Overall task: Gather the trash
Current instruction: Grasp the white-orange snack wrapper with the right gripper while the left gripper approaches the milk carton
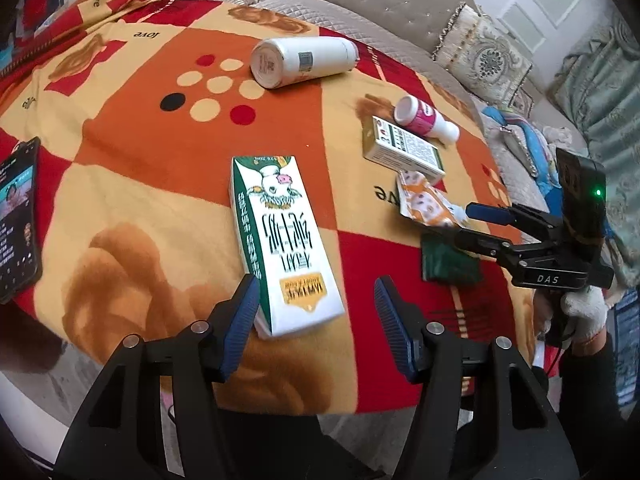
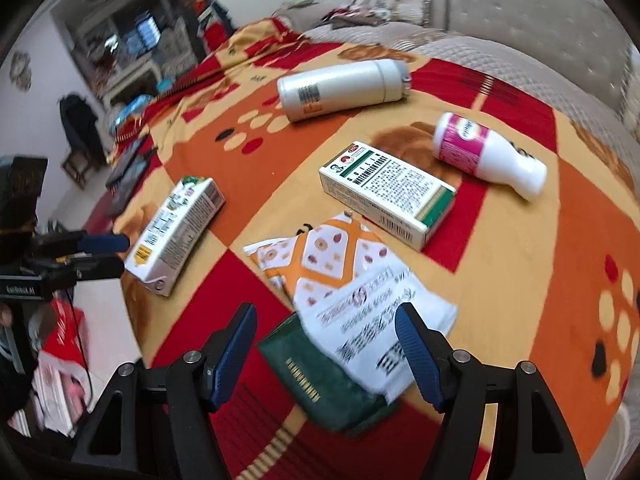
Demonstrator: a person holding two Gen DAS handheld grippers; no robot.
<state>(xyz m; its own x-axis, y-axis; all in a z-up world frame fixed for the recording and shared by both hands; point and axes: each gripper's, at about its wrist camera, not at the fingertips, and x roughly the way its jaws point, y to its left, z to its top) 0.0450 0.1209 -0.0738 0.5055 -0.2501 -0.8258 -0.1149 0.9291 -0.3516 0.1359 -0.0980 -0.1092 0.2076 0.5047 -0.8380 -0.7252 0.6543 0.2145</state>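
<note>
The left gripper (image 1: 316,316) stands with its jaws apart and nothing pressed between them, poised over the near end of a milk carton (image 1: 280,240) that lies flat on a patterned blanket (image 1: 132,168); the carton's near corner sits between the two blue pads, close by the left one, though whether that pad touches it cannot be told. The carton's long axis runs from the gripper away toward the far side of the bed, its printed cow end farthest off. The right gripper (image 2: 326,354) is likewise open and empty, hovering above a white printed wrapper (image 2: 376,320) that overlaps a dark green packet (image 2: 320,380) and an orange-patterned packet (image 2: 320,256). Beyond these lies a green-and-white medicine box (image 2: 388,192), its long axis slanting from far left to near right. A small white bottle with a pink label (image 2: 488,154) lies on its side beside the box, neck pointing right and nearer. Farther off a large white bottle (image 2: 344,88) lies across the blanket, cap to the right. A phone (image 1: 18,220) rests at the blanket's left edge
</note>
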